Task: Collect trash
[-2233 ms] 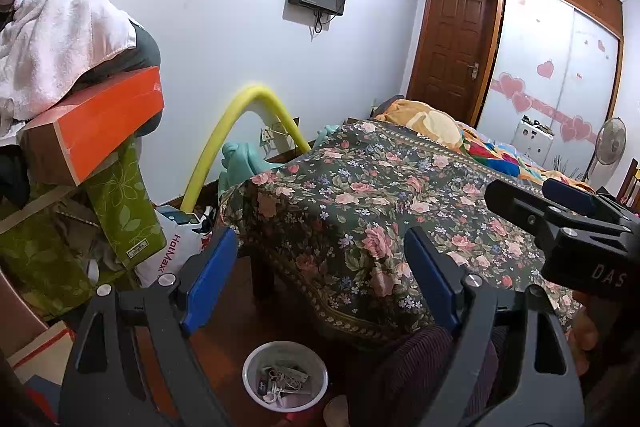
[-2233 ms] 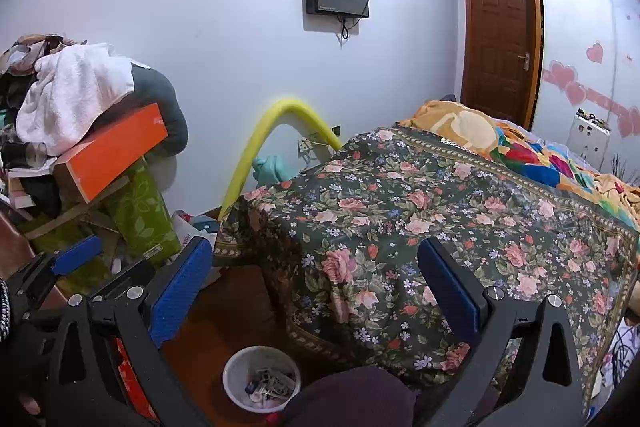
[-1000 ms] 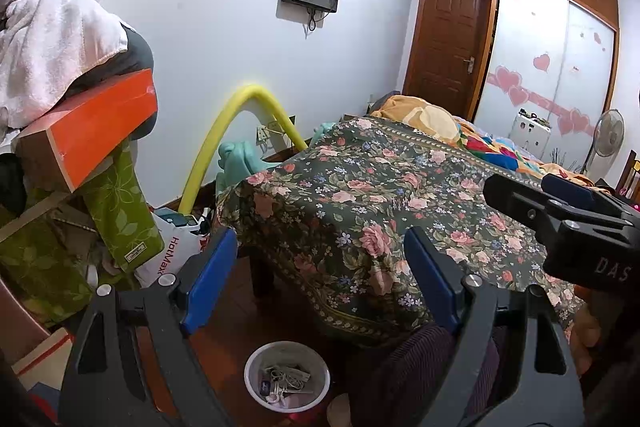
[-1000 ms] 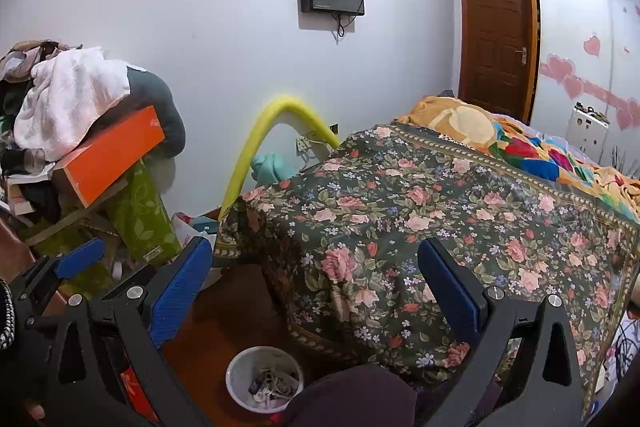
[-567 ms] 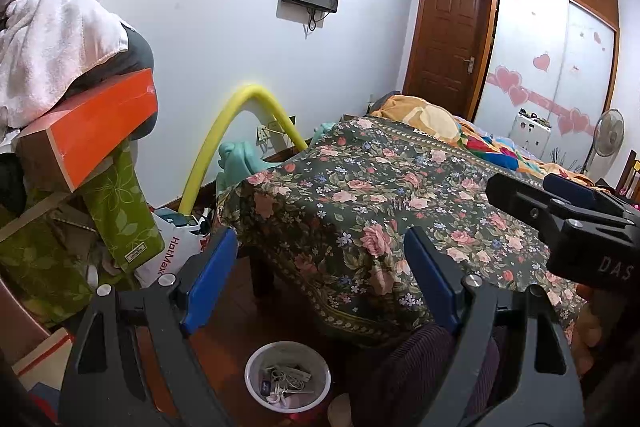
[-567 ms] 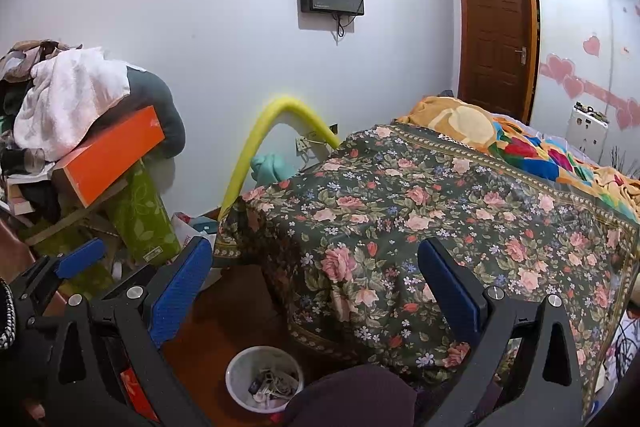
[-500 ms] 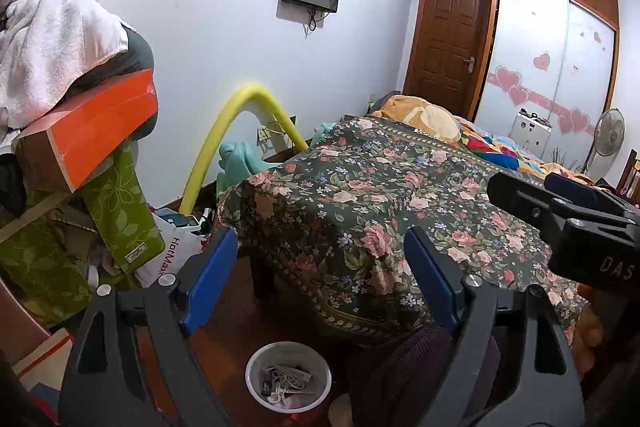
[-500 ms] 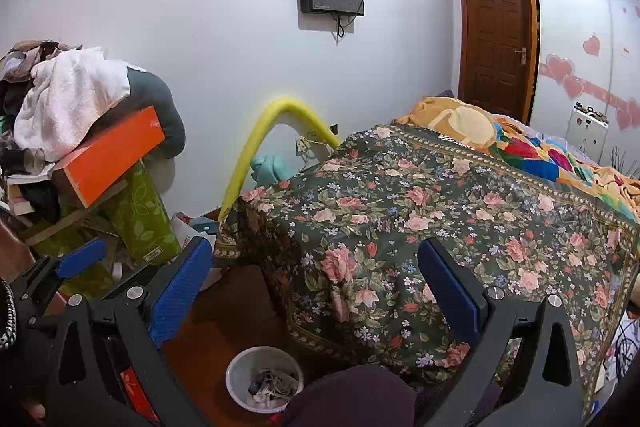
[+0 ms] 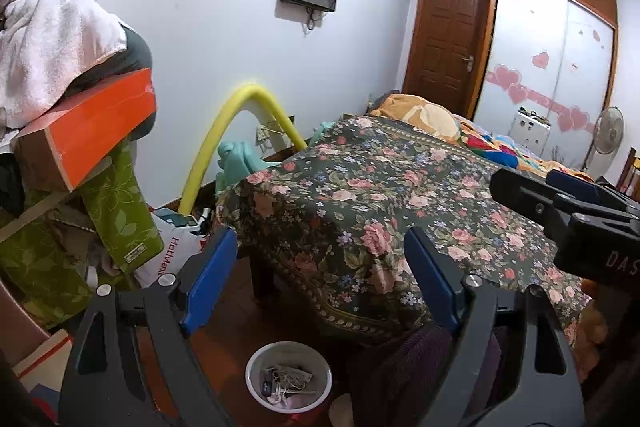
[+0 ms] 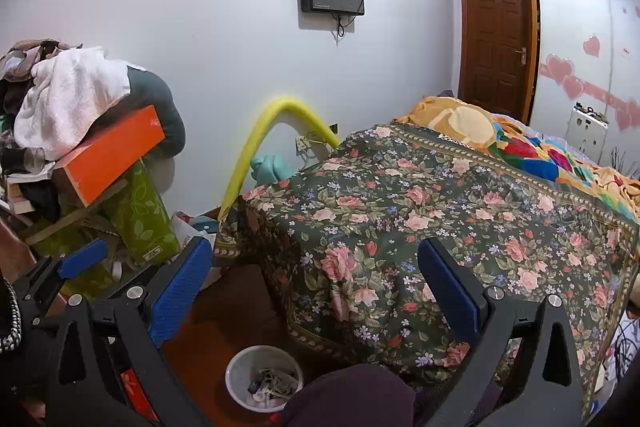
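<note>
While both grippers hover with fingers spread and empty, lies low and ahead: bin (image 9: 289,375) on floor. Sits about midway between left gripper (image 9: 316,283) and right gripper (image 10: 316,291).

Ahead of our left gripper (image 9: 316,267) – matt black frames, blue textured pads (image 9: 208,279) – we see a floral woven cloth (image 9: 400,211) draped in soft folds. Below and between the pads stands a smooth white plastic bin (image 9: 289,377) on glossy reddish wood floor (image 9: 224,343). To its left a fluffy white towel (image 9: 52,39) lies over a smooth orange box (image 9: 100,131) – beside it, a matt yellow foam tube (image 9: 224,131).
</note>
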